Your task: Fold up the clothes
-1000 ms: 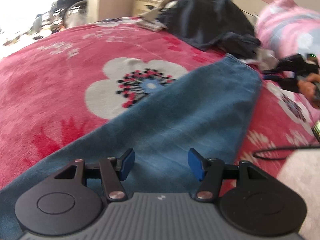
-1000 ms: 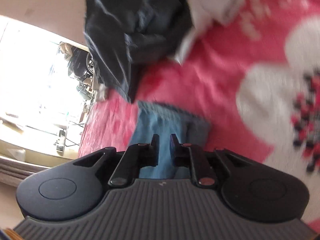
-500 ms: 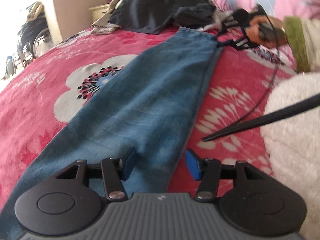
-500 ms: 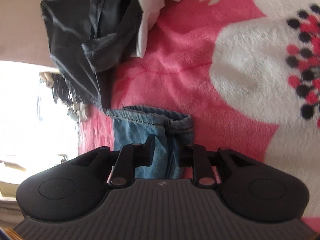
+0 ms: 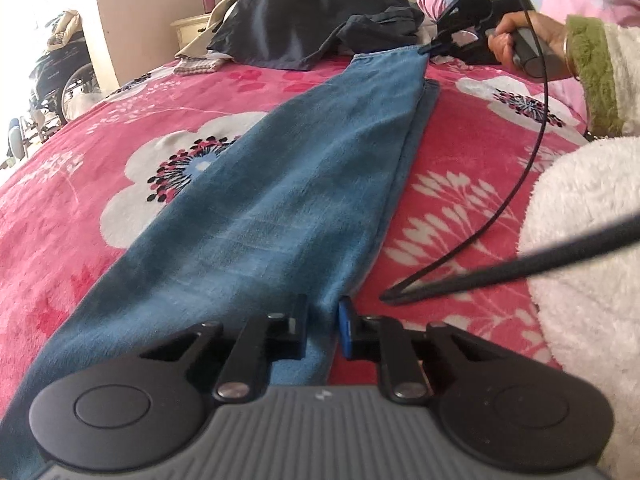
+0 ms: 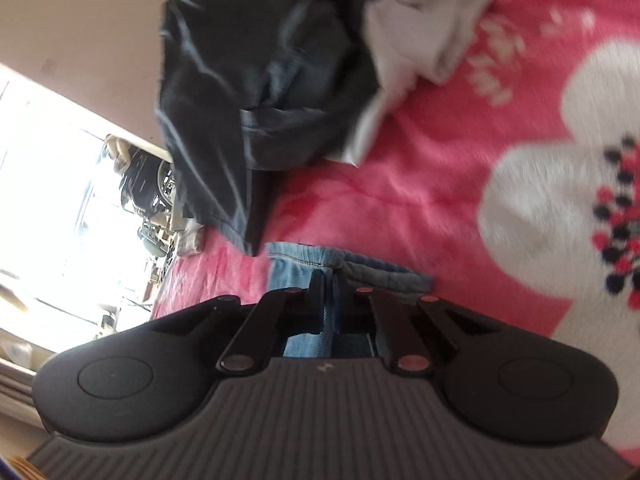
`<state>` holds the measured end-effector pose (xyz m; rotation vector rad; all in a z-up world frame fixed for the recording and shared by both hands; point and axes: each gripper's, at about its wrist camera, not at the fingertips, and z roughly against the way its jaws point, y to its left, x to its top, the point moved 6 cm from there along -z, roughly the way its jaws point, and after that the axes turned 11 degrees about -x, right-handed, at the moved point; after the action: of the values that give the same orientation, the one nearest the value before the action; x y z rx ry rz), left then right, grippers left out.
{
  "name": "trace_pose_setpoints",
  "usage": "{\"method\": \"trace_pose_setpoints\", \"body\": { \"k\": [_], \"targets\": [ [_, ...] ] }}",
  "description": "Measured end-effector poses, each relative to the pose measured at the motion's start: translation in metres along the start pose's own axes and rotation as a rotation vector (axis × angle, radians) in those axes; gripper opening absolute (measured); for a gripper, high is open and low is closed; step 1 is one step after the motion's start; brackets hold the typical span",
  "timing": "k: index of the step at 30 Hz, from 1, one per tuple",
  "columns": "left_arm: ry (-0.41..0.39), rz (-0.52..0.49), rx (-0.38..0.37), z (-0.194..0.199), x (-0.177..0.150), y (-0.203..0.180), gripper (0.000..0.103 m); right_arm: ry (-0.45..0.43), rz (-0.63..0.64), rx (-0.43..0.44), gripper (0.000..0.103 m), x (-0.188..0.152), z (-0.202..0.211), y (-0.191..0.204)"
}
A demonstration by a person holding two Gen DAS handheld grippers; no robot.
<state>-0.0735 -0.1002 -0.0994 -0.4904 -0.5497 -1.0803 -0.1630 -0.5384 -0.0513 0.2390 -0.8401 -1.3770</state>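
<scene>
Left gripper [image 5: 323, 322]: its jaws are closing on the near edge of the blue jeans [image 5: 288, 184], with denim between the pads.
Right gripper [image 6: 329, 280]: clenched on the far hem of the jeans, denim pinched between its 2 fingers; seen from the left wrist view at the far end of the garment, held by a hand [image 5: 516, 36].
Long axis: the jeans lie stretched along the line between the 2 grippers, folded lengthwise, 1 leg on the other, flat on the pink floral blanket [image 5: 100, 168].
Nearer hand: each holds its own end; the fold probably brings the far end toward the near one.
Around: a dark garment [image 5: 312, 16] heaped just beyond the far hem, white cloth [image 6: 420, 20] beside it.
In the way: a black cable [image 5: 500, 200] trails over the blanket right of the jeans, apparently clear of them.
</scene>
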Motion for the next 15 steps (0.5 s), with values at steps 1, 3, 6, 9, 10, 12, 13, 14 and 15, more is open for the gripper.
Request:
{"method": "trace_pose_setpoints", "body": {
  "k": [1,3,6,9,10,12,13,14,15],
  "targets": [
    [-0.001,0.006,-0.005,0.001,0.0,0.001,0.014,-0.01,0.003,0.004,0.002,0.001,0.005,0.002],
    [-0.003,0.018,-0.016,0.002,0.0,0.002,0.014,-0.021,0.03,-0.003,0.002,0.002,0.01,0.001],
    [0.0,0.019,-0.024,0.0,-0.001,0.002,0.013,0.004,0.014,-0.052,0.002,0.0,0.004,-0.02],
    [0.001,0.022,-0.036,0.0,-0.001,0.002,0.01,0.029,-0.014,-0.102,0.002,-0.009,-0.008,-0.043],
    [0.001,0.023,-0.04,0.001,-0.001,0.002,0.009,0.025,-0.047,-0.09,0.002,-0.01,-0.006,-0.047],
    [0.002,0.027,-0.049,0.001,-0.001,0.002,0.008,-0.007,-0.04,-0.051,0.002,-0.009,0.006,-0.042],
    [0.002,0.028,-0.053,0.001,-0.001,0.002,0.008,-0.026,-0.006,-0.037,0.002,-0.009,0.012,-0.037],
    [0.002,0.03,-0.057,0.002,-0.001,0.002,0.008,-0.032,0.019,-0.039,0.002,-0.008,0.013,-0.035],
    [0.002,0.032,-0.061,0.002,-0.001,0.002,0.008,-0.03,0.039,-0.05,0.002,-0.008,0.011,-0.035]
  ]
}}
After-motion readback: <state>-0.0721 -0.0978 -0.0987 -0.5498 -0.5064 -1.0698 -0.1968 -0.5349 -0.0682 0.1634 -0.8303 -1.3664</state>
